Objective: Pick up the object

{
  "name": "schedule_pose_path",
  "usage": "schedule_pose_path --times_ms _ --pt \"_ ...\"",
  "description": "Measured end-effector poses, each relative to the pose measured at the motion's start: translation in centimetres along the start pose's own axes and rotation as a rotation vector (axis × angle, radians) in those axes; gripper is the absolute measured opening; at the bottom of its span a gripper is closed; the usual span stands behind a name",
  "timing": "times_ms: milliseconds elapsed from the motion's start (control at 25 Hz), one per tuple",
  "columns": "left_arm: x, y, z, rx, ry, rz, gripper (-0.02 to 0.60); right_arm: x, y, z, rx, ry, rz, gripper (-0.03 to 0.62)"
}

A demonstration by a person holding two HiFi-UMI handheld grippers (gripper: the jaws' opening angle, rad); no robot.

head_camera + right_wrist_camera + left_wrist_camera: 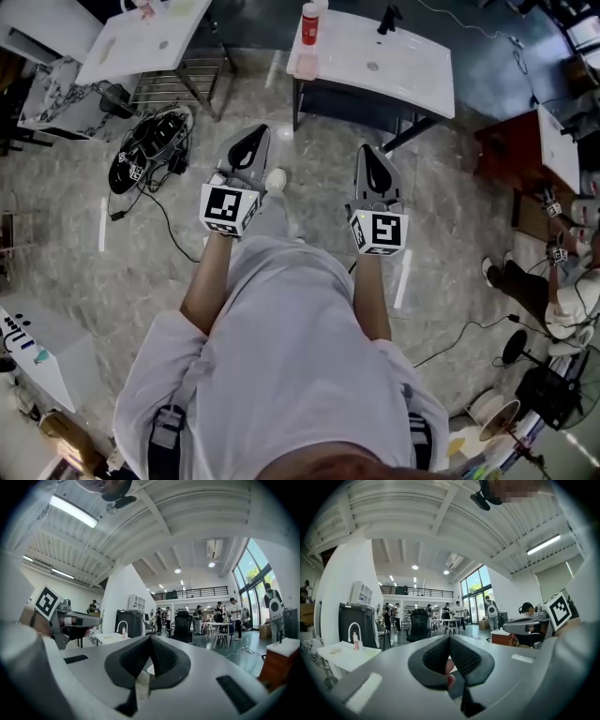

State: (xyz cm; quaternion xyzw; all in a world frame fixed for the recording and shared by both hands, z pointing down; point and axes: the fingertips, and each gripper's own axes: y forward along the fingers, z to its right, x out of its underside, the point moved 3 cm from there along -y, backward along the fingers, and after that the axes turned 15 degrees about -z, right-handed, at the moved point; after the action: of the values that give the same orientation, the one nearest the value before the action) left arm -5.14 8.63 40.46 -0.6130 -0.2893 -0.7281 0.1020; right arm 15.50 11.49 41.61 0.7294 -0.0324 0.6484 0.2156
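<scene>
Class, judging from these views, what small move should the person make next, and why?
Probably a step toward the white table: the left gripper and right gripper both hang shut and empty above the grey stone floor, short of the red bottle standing on that table.

The head view looks steeply down, while both gripper views face level past their fingertips [461,657], sharing the white table [347,654] ahead.

— Any writing legible here?
— None. The cubes [228,208] on the left gripper [256,131] and right gripper [371,150] bear only square markers. The label on the red bottle [309,23] on the bench [403,70] is too small to read.
</scene>
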Motion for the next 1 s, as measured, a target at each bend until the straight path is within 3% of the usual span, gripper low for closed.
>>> schedule_pose_path --times_ms 280,720,1000 --pt "-0.7 7.9 -6.0 0.034 -0.017 -0.013 0.000 -1.8 9.1 1.8 0.017 -0.012 -0.054 0.000" --pt "-2.6 19.3 -19.6 0.067 -0.028 0.016 0.000 -4.9 24.9 1.9 0.067 -0.039 -0.130 0.002" --pt "-3.5 22.5 -22.2 0.065 -0.049 0.009 0.000 -5.1 29.4 2.6 0.066 -0.038 -0.152 0.002"
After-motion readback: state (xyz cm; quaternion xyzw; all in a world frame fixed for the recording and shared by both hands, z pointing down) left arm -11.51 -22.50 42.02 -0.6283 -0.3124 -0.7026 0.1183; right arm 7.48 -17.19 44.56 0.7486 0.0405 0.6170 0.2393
